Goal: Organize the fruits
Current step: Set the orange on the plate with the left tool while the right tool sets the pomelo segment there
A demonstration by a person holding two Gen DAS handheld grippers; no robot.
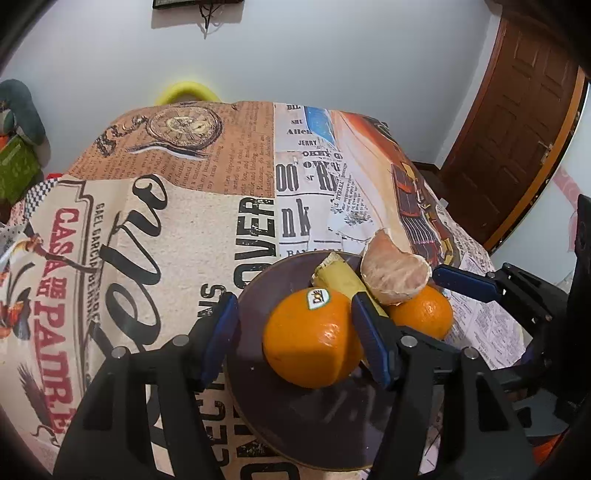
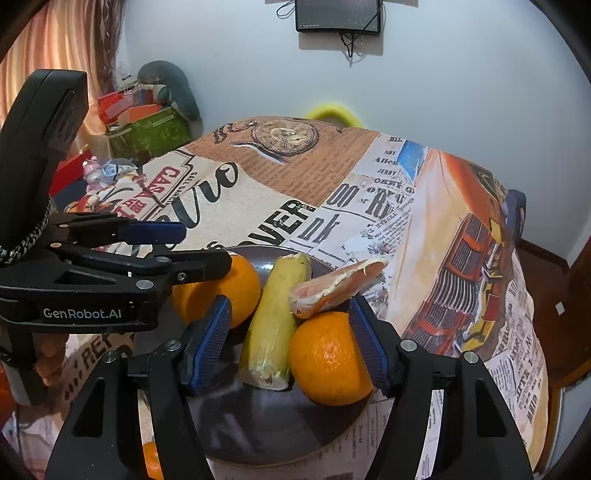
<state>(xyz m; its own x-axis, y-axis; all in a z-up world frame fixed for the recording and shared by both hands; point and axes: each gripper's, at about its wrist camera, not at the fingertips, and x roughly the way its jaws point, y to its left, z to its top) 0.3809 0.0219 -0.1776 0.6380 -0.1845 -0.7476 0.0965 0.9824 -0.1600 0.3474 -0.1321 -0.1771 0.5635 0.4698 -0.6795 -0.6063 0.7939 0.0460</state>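
Jaws of both grippers stand spread over a dark plate on a collage-print tablecloth.

The dark plate has its near rim hidden behind the left claw. The banana piece lies half hidden behind a stickered orange. The wall screen is cropped by the top edge. A small orange thing behind the right claw stays unidentifiable.

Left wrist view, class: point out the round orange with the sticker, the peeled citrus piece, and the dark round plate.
Round orange with sticker (image 1: 310,343), left wrist view, front skin.
Peeled citrus piece (image 1: 395,273), left wrist view, middle.
Dark round plate (image 1: 280,417), left wrist view, bare near surface.
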